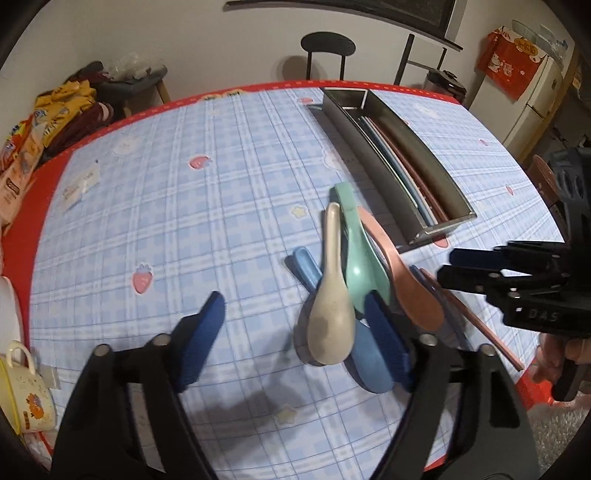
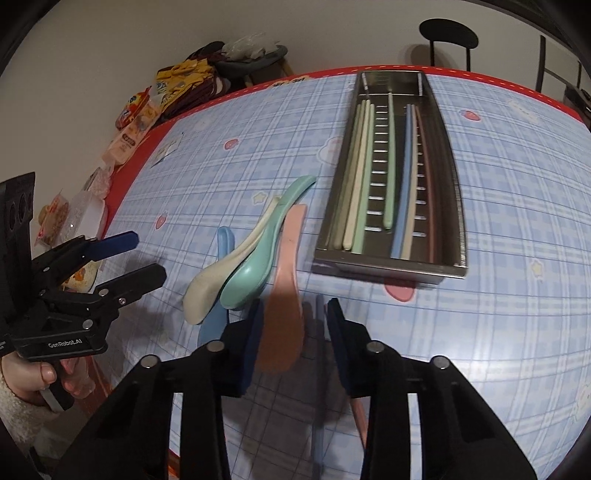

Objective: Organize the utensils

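**Spoons piled beside a steel chopstick tray**

Blue-plaid tablecloth (image 2: 517,206) with strawberry prints is covering the whole work surface, red-edged at the far side. Nearest the right wrist camera, the right gripper (image 2: 295,332) is hanging low with its jaws spread, straddling the bowl of the pink spoon (image 2: 284,314); whether the pads are touching it I cannot tell. Two loose chopsticks (image 2: 317,424), one blue and one pink, are lying under that gripper. The left gripper (image 1: 291,332) is hovering wide open, its right pad just beside the cream spoon (image 1: 330,325) and over the blue spoon (image 1: 369,362). Those spoons are lying in an overlapping pile with the mint-green spoon (image 2: 251,273), handles pointing away. Just beyond the pile, the stainless steel tray (image 2: 458,206) is holding green, cream, blue and pink chopsticks (image 2: 364,184) lengthwise. Farther off, snack packets (image 2: 140,129) are crowding the table's left edge, and a black chair (image 2: 448,33) is standing against the wall.
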Tool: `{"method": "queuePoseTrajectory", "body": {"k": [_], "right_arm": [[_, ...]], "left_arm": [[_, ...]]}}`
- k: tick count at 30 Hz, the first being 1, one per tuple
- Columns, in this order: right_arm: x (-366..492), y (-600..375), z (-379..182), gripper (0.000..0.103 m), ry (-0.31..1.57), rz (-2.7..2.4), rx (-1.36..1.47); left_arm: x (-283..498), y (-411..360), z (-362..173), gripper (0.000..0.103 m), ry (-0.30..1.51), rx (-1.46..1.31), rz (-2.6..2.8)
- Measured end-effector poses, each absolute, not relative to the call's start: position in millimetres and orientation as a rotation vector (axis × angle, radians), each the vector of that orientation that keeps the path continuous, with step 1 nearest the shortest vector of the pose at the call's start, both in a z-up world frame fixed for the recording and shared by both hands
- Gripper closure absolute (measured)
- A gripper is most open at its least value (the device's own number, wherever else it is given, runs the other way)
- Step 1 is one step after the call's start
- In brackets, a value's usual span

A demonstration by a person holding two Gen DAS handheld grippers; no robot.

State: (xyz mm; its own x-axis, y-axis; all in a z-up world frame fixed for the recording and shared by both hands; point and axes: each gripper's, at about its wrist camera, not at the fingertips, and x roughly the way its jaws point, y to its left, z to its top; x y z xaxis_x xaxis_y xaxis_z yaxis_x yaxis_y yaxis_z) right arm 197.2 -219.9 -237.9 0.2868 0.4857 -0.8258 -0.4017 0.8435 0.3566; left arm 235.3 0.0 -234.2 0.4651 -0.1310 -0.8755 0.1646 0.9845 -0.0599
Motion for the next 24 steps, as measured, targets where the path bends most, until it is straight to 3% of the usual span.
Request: {"method": "queuePoseTrajectory", "body": {"k": [5,13,24], "right_arm": [[201.8,-206.3,-249.1,0.078,1.150,0.610,0.065],[207.5,-190.9,-260.3,0.080,1.166,0.618,0.045],[208.3,-199.4,-259.8,0.081,1.163,0.577,0.102]], "left_arm": [[231.6,-10.4,-242.8,0.043,1.088,0.066,-0.222],[229.8,-23.0,-253.9,0.049,1.112,0.109,-0.259],[231.9,-41.2,-264.7,0.049,1.132,0.195,-0.276]]}}
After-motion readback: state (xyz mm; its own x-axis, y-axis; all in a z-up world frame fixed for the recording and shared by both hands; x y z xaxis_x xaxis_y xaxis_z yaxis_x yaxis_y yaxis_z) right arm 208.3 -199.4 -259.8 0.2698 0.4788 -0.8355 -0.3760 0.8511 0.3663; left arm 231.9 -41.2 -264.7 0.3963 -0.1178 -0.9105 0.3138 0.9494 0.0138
